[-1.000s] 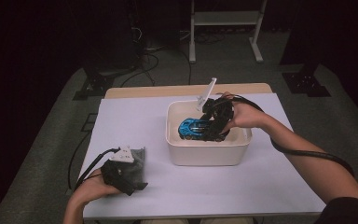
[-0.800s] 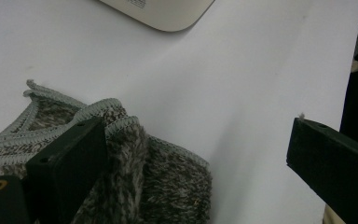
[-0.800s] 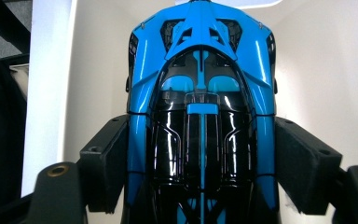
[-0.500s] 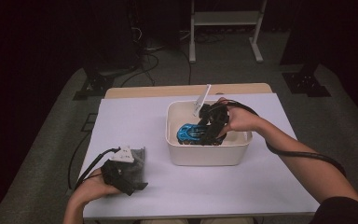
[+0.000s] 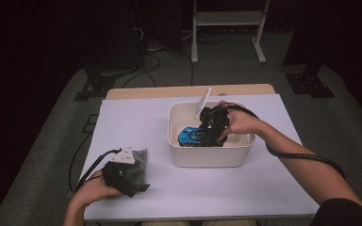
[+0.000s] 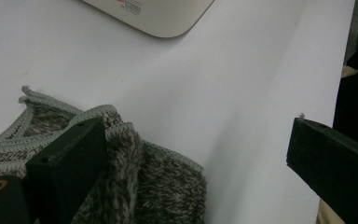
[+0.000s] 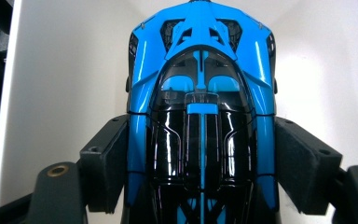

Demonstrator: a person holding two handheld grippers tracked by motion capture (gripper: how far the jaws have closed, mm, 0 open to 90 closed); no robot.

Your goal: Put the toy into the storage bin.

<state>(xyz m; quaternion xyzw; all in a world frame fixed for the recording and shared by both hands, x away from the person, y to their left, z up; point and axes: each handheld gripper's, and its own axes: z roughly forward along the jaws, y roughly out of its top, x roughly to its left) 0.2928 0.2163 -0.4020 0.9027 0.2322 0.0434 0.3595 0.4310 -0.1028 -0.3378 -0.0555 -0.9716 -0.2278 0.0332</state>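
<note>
Since a second ago: right gripper (image 5: 209, 134) lower, sunk deeper into white bin (image 5: 210, 157) with blue toy car (image 5: 188, 136); left gripper (image 5: 125, 172) unmoved.

Right hand (image 5: 238, 123) reaching in over bin's far right rim, forearm crossing the table from lower right, gripper angled down and leftward into the bin. In the right gripper view: jaws clamped on the car's flanks — pads (image 7: 109, 161) pressed against both sides of the blue-and-black body (image 7: 200, 116), car's length running straight away from the camera, pale bin walls around it.

Left hand (image 5: 92, 190) at near left table edge, gripper resting over grey knitted cloth (image 5: 139, 162) on white table cover (image 5: 169, 197). In the left gripper view: jaws wide apart, one jaw lying on the cloth (image 6: 149, 182), the other over bare cover — nothing pinched.

Bin contents: the car, near the bin's left side; whether it touches the floor, cannot tell.
</note>
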